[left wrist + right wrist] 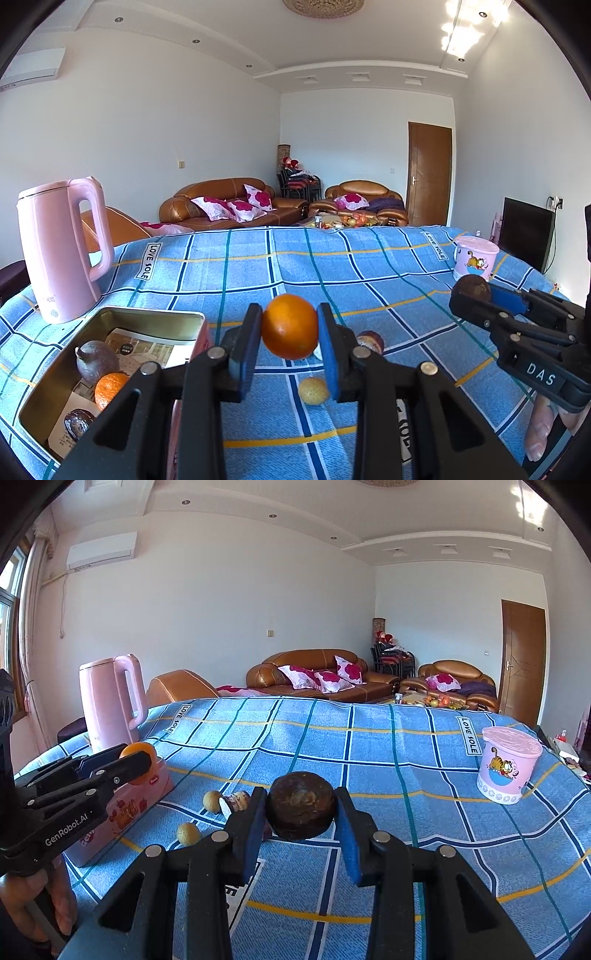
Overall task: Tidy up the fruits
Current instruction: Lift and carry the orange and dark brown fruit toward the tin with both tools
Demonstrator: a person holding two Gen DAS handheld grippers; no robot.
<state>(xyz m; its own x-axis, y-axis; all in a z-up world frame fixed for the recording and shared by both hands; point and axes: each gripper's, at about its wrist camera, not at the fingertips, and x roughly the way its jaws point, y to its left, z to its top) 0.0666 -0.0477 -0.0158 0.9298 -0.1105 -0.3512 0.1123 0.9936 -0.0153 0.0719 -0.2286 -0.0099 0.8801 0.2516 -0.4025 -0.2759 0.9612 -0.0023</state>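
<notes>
My left gripper (290,332) is shut on an orange (290,326) and holds it above the blue checked cloth, just right of an open pink tin box (155,314). The box holds a dark fruit (96,360), a small orange (110,387) and another dark fruit (77,422). My right gripper (301,812) is shut on a dark brown round fruit (301,806), held above the cloth. It also shows in the left wrist view (474,290). On the cloth lie two small yellow fruits (188,833) (212,800) and a cut purple fruit (238,800).
A pink kettle (62,251) stands at the far left behind the box. A pink lidded cup (508,764) with a cartoon cat stands at the right. The cloth-covered table (332,266) ends at its far edge, with sofas beyond.
</notes>
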